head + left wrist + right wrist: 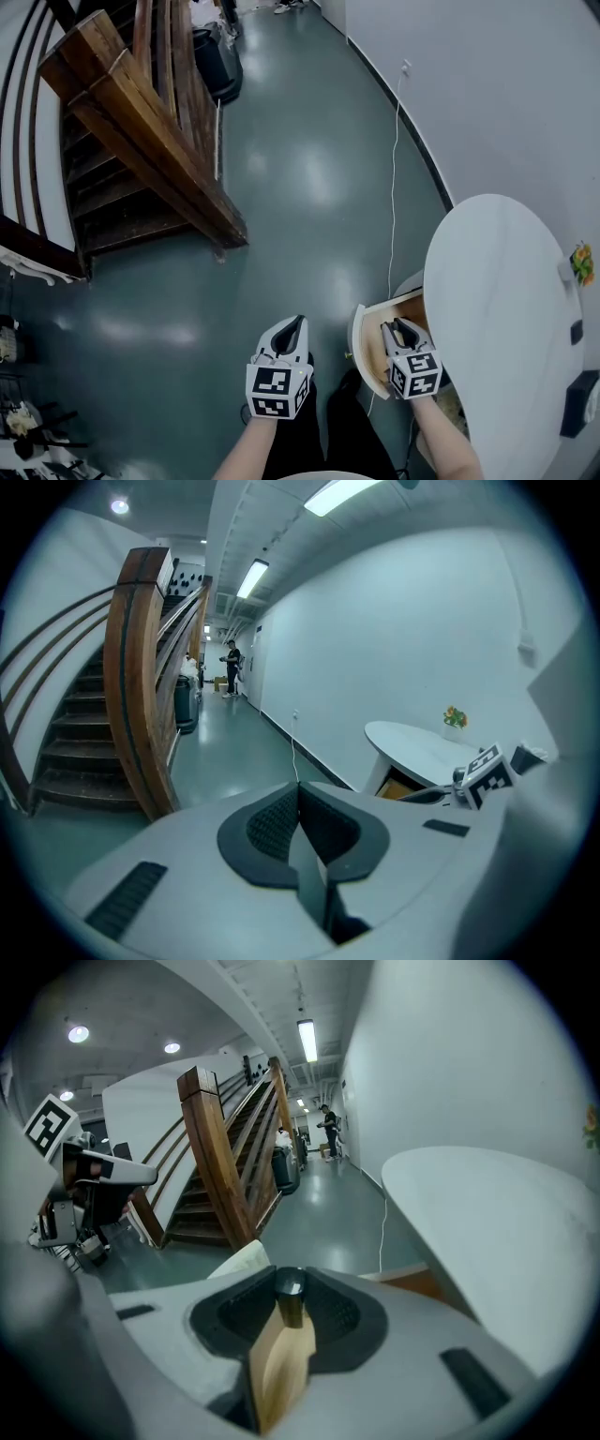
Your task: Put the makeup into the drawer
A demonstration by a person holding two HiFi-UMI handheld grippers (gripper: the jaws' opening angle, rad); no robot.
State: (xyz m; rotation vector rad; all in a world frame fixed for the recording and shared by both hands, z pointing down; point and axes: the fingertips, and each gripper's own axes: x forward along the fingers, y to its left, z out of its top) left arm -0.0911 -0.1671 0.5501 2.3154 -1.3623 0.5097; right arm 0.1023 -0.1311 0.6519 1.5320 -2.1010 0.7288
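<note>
Beside the white table (497,300) on the teal floor (309,187), right tongs (394,328) pinch a makeup tube (289,1292); left tongs (296,323) closed, empty.

Makeup (289,1288): only a dark tip shows between the right tongs (401,330).
Drawer (367,349): inside mostly hidden behind these tongs.
Surface (497,309): near end cut off by head view's bottom.

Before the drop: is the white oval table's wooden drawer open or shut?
Open: the wooden drawer juts from under the white oval table, its inside showing below the right gripper.
</note>
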